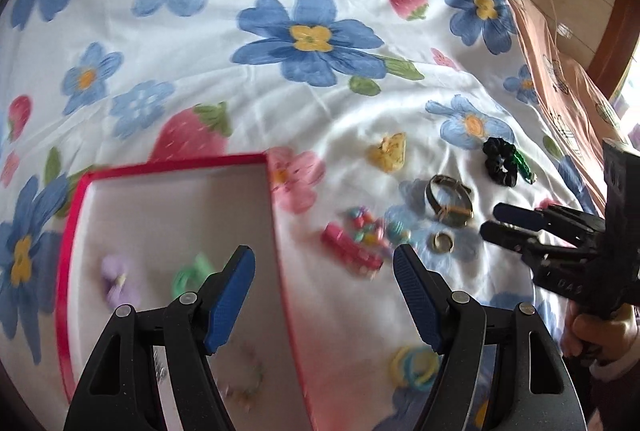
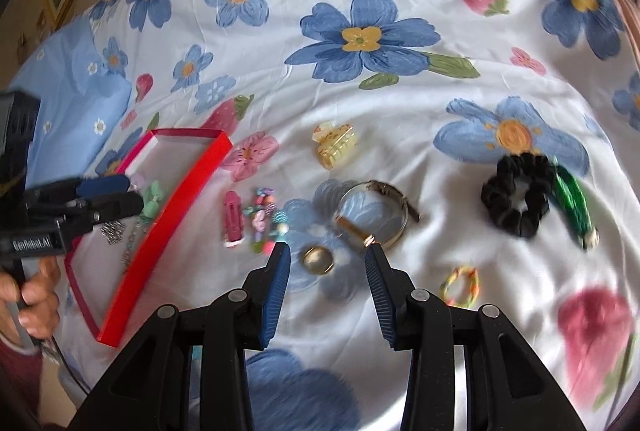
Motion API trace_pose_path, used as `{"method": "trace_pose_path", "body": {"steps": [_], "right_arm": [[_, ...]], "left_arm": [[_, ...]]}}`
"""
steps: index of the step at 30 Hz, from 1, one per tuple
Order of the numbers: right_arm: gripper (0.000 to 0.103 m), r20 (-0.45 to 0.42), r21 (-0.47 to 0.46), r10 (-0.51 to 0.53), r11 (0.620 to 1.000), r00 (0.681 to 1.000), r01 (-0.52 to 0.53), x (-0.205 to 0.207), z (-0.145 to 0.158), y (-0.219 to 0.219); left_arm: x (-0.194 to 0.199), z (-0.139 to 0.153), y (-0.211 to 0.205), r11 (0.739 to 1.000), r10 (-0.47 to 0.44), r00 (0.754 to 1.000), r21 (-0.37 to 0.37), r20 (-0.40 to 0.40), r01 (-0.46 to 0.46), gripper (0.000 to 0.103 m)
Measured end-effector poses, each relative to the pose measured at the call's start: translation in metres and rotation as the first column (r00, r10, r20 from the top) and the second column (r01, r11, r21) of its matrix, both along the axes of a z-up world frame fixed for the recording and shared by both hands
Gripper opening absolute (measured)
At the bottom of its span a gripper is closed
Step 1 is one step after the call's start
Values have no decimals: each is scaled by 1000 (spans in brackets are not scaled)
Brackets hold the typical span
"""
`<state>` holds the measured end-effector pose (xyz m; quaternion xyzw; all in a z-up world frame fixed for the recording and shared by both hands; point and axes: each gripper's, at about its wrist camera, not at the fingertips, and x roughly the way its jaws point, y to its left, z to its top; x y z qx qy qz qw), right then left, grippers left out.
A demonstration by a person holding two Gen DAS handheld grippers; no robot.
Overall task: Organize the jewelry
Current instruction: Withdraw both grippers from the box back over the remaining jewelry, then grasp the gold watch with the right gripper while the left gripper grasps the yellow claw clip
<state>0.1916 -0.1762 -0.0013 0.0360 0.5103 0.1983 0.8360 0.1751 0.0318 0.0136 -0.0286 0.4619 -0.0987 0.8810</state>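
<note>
Right wrist view: right claw (image 2: 326, 257) spread wide and empty above the ring (image 2: 318, 259) on the floral bedsheet (image 2: 400, 103), with the watch (image 2: 374, 215) just beyond. Left wrist view: left claw (image 1: 324, 263) also wide and empty, over the red box (image 1: 272, 207) rim; beads (image 1: 366, 227) and pink clip (image 1: 352, 249) lie beside the box.

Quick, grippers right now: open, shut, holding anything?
Left gripper: open, empty, over the red box's edge.
Right gripper: open, empty, straddling the gold ring.
</note>
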Motion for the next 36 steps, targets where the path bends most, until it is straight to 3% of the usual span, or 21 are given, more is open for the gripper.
{"method": "trace_pose_path", "body": {"steps": [11, 13, 15, 17, 19, 20, 25, 36], "right_arm": [[39, -28, -81, 185, 979, 982, -187, 28, -31, 16], [33, -35, -104, 179, 978, 983, -182, 29, -36, 16], [19, -44, -98, 153, 983, 987, -156, 31, -40, 12], [14, -55, -87, 130, 987, 990, -135, 32, -41, 7], [8, -59, -79, 114, 990, 992, -118, 31, -38, 3], [7, -59, -78, 104, 991, 993, -109, 30, -37, 1], [7, -67, -30, 46, 998, 997, -48, 27, -29, -11], [7, -48, 70, -36, 997, 998, 40, 8, -6, -15]], "left_arm": [[118, -44, -68, 992, -111, 991, 48, -69, 114, 72], [135, -56, -81, 990, -119, 989, 60, -88, 124, 72], [151, -68, -91, 990, -116, 987, 64, -107, 123, 71], [164, -78, -98, 991, -110, 986, 61, -122, 118, 68], [175, -86, -102, 992, -107, 985, 48, -138, 115, 49], [178, -88, -102, 993, -108, 983, 37, -146, 115, 31], [174, -88, -100, 994, -109, 986, 19, -127, 112, 30], [103, -45, -68, 995, -88, 994, -51, -57, 85, 30]]}}
